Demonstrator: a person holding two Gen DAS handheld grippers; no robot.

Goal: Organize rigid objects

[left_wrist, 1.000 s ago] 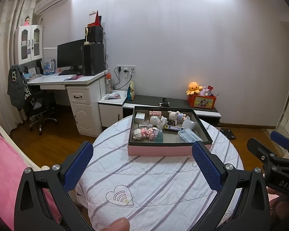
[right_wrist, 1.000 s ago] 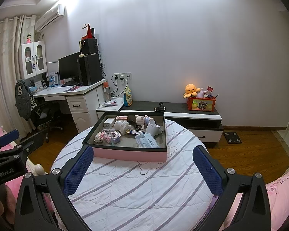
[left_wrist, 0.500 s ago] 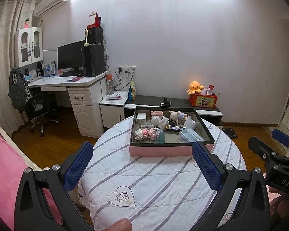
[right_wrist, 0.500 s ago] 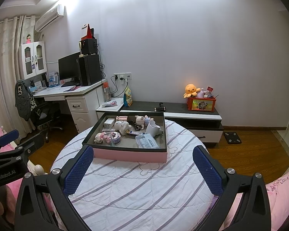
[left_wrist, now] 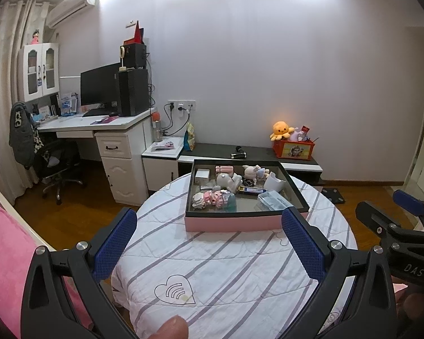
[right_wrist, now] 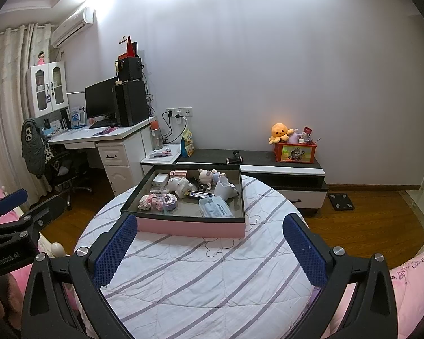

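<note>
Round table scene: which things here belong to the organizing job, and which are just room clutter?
Job:
- pink tray on the striped table
- white cup, clear case, white figurine, pink block toy inside it
- left claw and right claw, both open, empty

Lying about:
- orange plush
- red toy box
- monitor
- office chair

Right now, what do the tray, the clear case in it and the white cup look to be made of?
The tray looks like stiff cardboard: matte pink walls, dark lining, sharp folded corners. The clear case seems to be rigid transparent plastic, glossy, with a label showing through. The white cup has a smooth, even white surface with a wavy rim; plastic or glazed ceramic, I cannot tell which.
</note>
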